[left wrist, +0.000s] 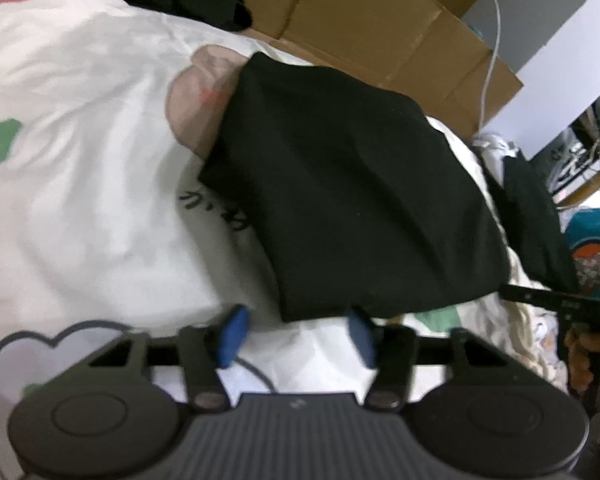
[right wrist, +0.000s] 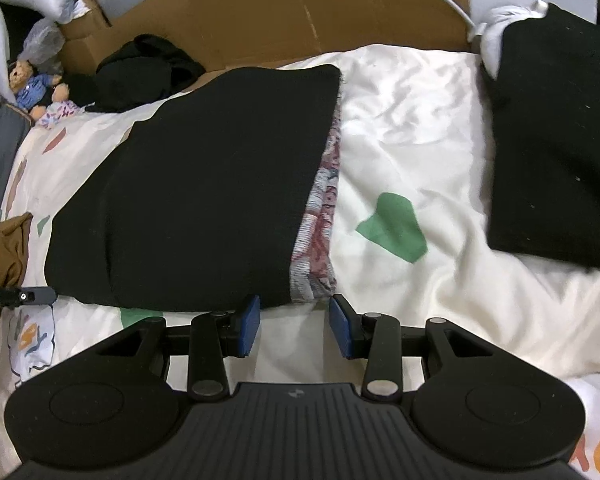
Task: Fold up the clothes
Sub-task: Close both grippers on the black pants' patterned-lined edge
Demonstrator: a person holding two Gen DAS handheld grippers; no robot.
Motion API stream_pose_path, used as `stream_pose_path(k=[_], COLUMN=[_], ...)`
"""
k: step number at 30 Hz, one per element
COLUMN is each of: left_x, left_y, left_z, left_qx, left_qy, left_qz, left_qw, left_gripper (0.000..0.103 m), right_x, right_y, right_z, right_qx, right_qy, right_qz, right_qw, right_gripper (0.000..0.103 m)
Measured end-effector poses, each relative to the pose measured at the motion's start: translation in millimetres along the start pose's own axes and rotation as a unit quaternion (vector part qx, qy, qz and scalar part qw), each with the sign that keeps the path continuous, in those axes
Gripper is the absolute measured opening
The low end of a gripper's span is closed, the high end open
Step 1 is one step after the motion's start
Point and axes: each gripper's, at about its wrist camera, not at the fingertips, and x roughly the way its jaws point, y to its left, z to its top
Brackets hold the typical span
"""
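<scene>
Black garment [right wrist: 204, 184] lies flat on the white printed bedspread [right wrist: 412, 128], already doubled into a rough rectangle, with a patterned fabric strip [right wrist: 320, 216] showing along its right edge. Long axis runs from the near edge at the grippers away toward the cardboard [right wrist: 300, 8], leaning right; the far corner points at the cardboard. Left gripper [left wrist: 296, 336] has its jaws spread wide, empty, at the near hem, which looks to overlap the right pad. Right gripper [right wrist: 294, 326] has jaws moderately apart, empty, just short of the near right corner. This fits either a release after a fold or lining up to pinch the near edge for another; can't settle which. A second black folded piece [right wrist: 556, 152] sits well apart on the right, and a loose dark heap [right wrist: 148, 68] lies by the cardboard.
</scene>
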Motion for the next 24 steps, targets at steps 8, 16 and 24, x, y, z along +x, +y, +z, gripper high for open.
stream_pose_path(k=[8, 16, 24], left_x=[-2, -21, -23], left_y=[4, 9, 10], left_z=[0, 5, 5], left_qx=[-0.004, 0.000, 0.009], left_qy=[-0.005, -0.023, -0.019], left_qz=[-0.014, -0.031, -0.025], left_qw=[0.9999, 0.9993, 0.9995], left_gripper=[0.008, 0.006, 0.006], right_x=[-2, -12, -17], right_y=[0, -4, -7], right_z=[7, 15, 20], right_qx=[-0.006, -0.012, -0.010], right_qy=[-0.007, -0.019, -0.024], right_qz=[0.000, -0.008, -0.016], right_qw=[1.000, 1.000, 1.000], right_gripper=[0.010, 0.005, 0.004])
